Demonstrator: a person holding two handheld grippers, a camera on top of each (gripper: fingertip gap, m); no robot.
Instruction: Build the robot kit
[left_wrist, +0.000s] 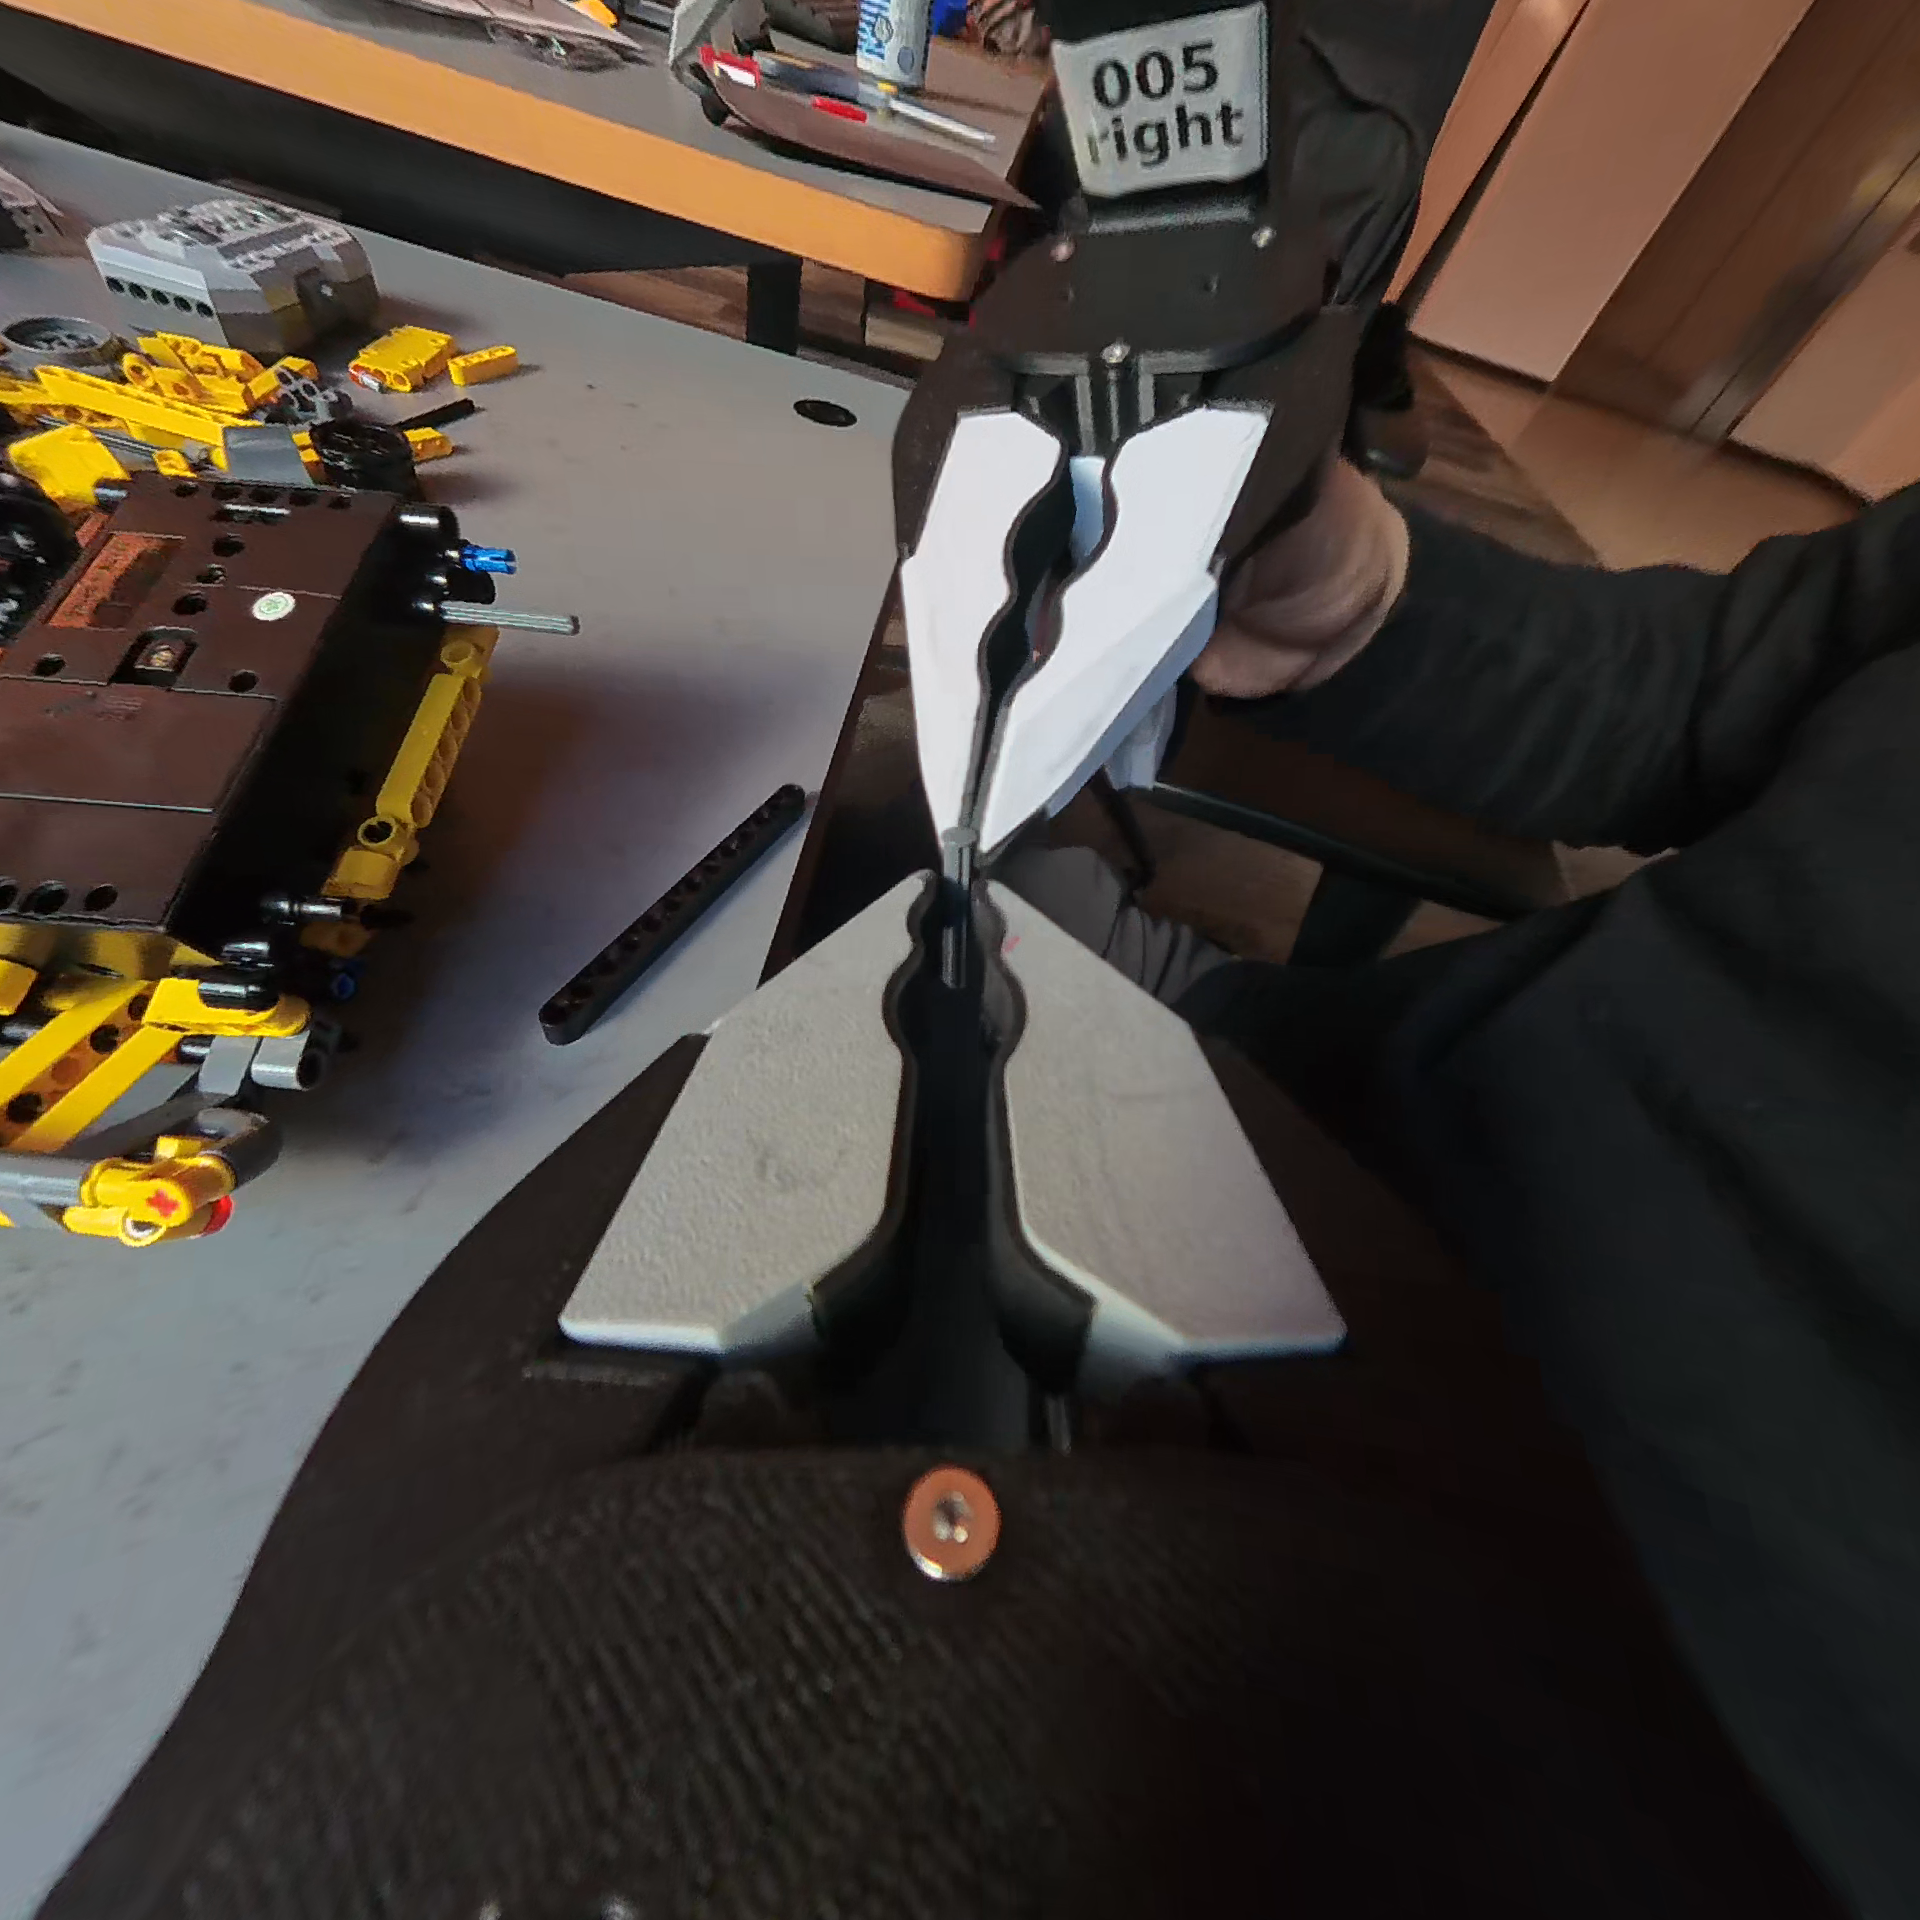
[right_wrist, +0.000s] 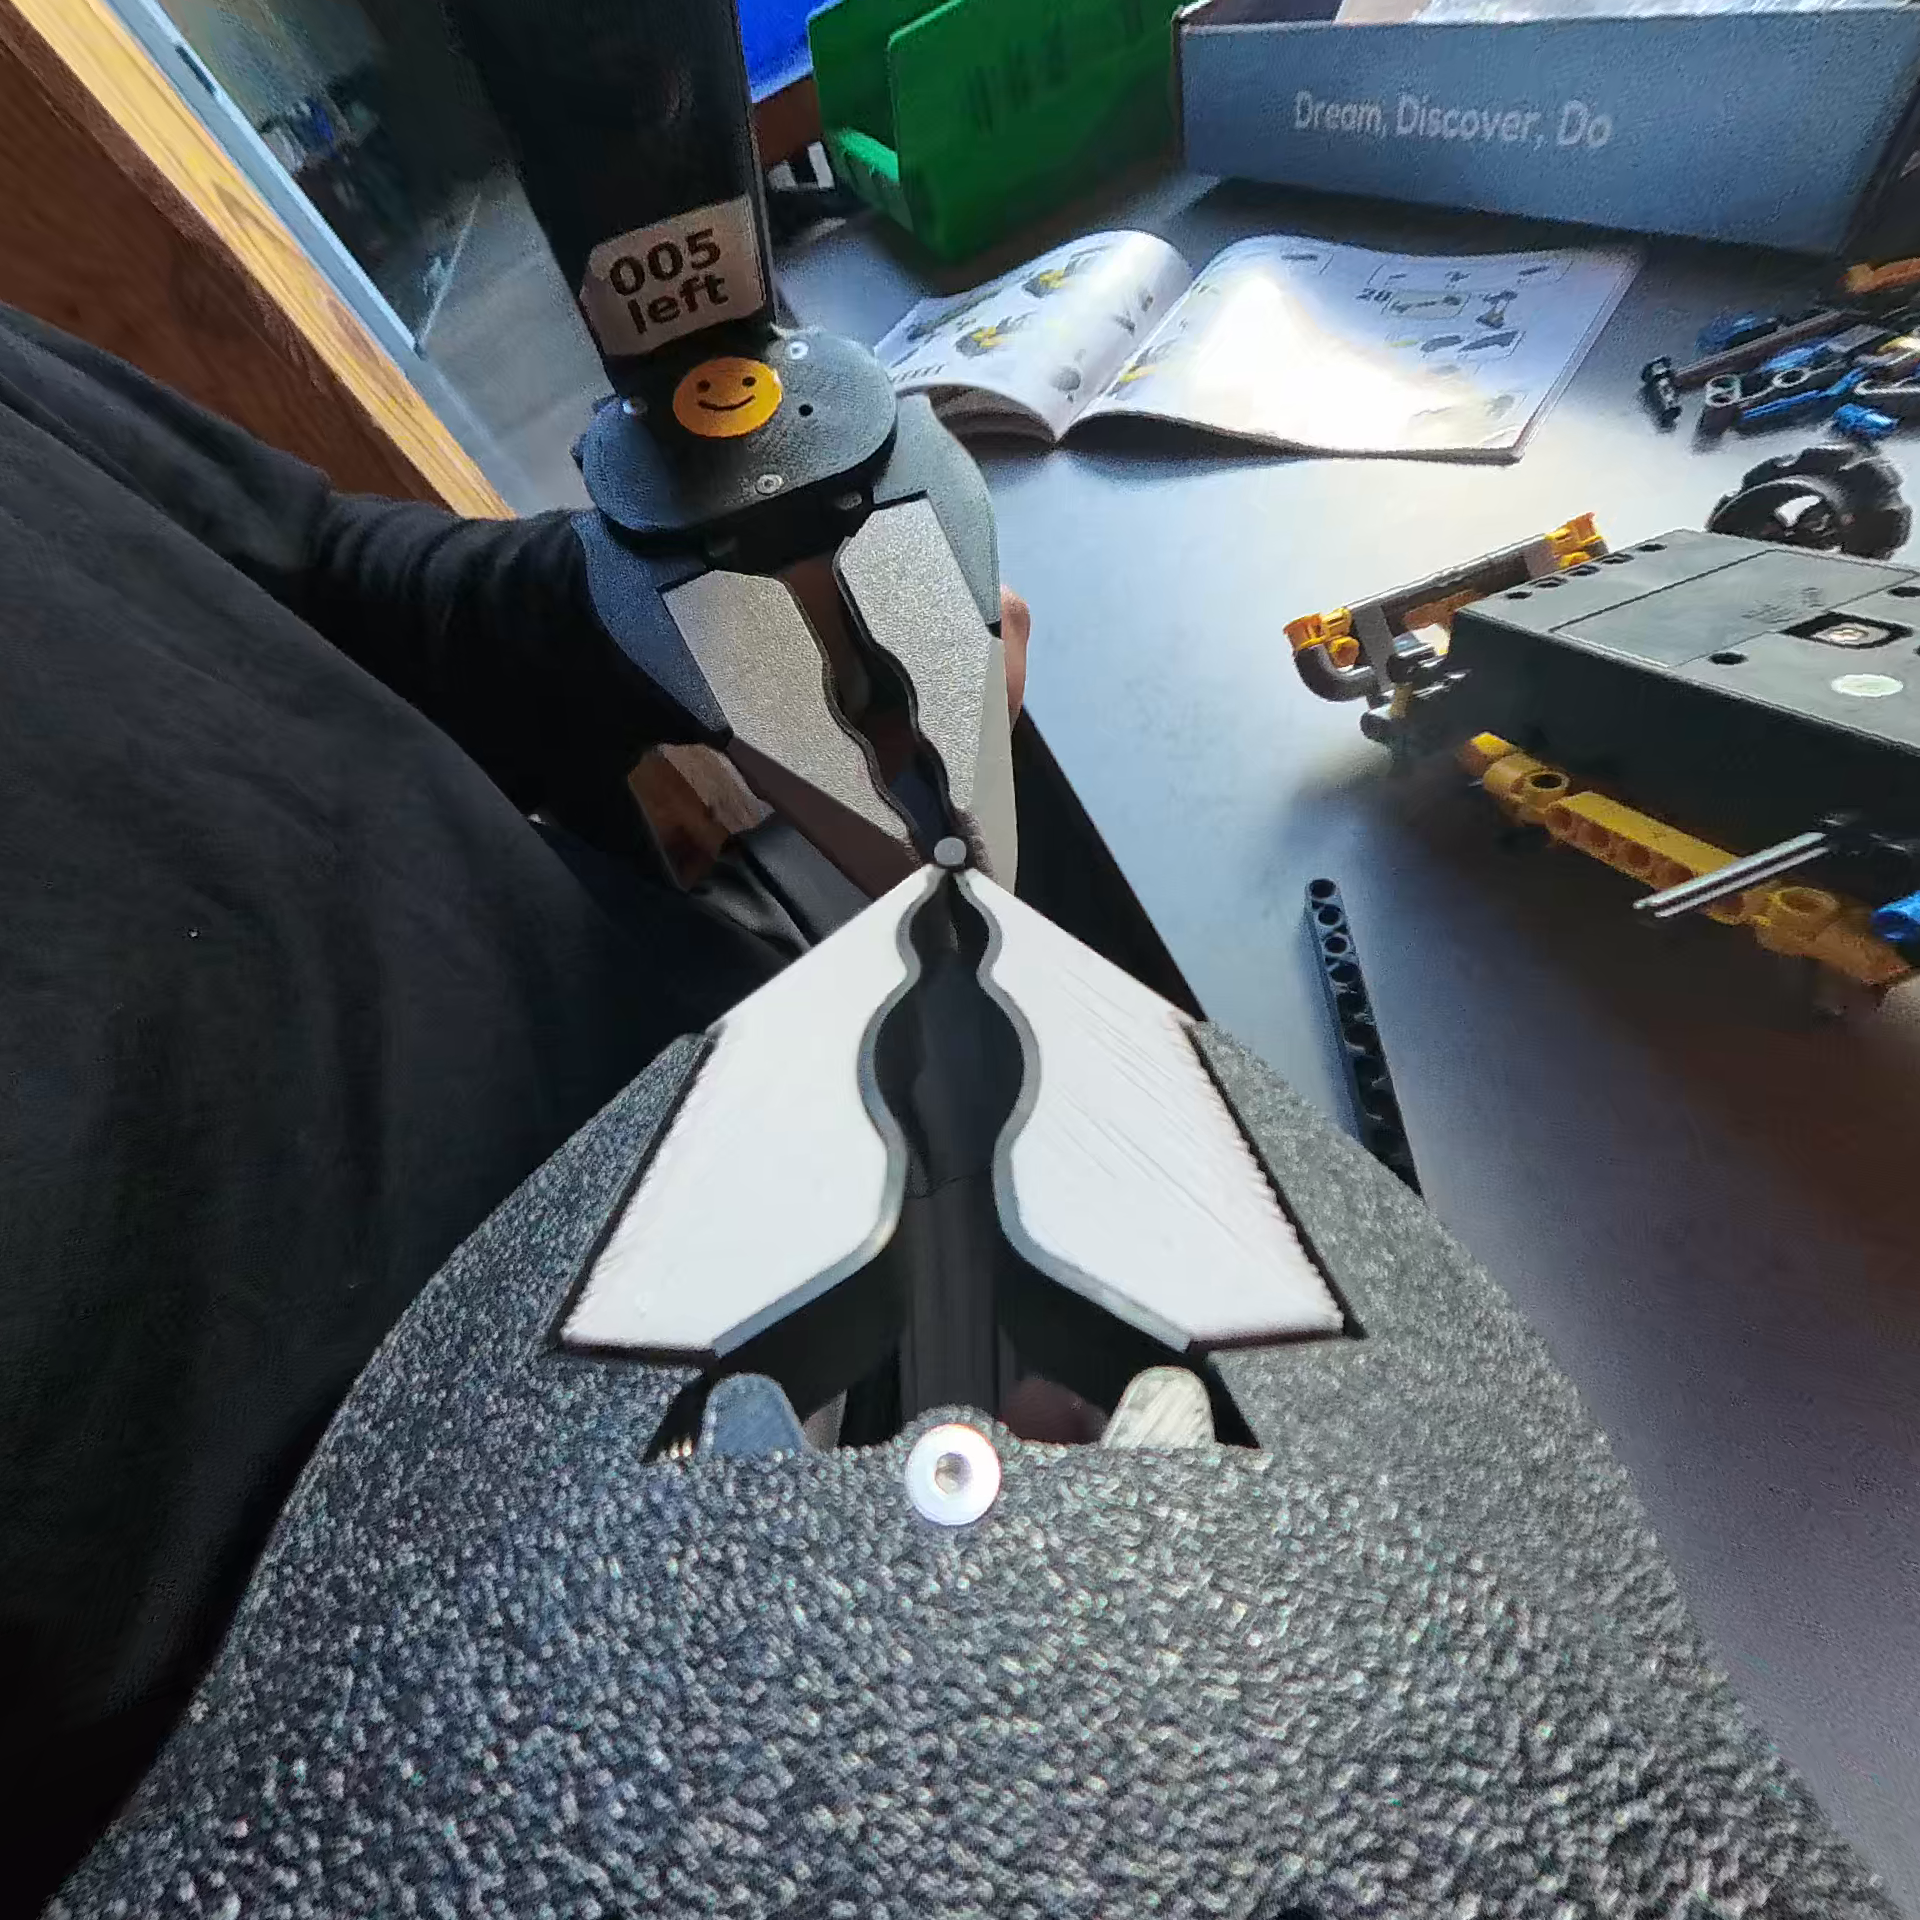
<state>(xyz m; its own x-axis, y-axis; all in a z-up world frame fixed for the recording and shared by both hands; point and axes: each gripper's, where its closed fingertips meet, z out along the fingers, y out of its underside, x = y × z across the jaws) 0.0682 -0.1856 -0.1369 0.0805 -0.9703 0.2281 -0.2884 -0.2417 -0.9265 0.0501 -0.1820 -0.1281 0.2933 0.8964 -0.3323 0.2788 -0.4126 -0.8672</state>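
Note:
My left gripper (left_wrist: 956, 894) is shut on a thin grey axle (left_wrist: 956, 935) that runs lengthwise between its fingers, with its round head sticking out past the tips. My right gripper (left_wrist: 964, 831) faces it tip to tip, held in a hand with a dark sleeve. In the right wrist view my right gripper (right_wrist: 948, 881) has its fingers closed together, with the axle's round end (right_wrist: 949, 852) just beyond the tips, at the tips of the left gripper (right_wrist: 966, 844). I cannot tell whether the right tips pinch the axle. Both hang off the near edge of the grey table (left_wrist: 675, 582).
A black and yellow brick-built chassis (left_wrist: 156, 665) (right_wrist: 1704, 665) lies on the table, with a long black holed beam (left_wrist: 675, 914) (right_wrist: 1351, 1029) beside it. Loose yellow pieces (left_wrist: 416, 364), an open booklet (right_wrist: 1247, 343), a blue-grey box (right_wrist: 1507, 125) and a green holder (right_wrist: 966, 135) lie farther back. The grippers are tip to tip, or close to it.

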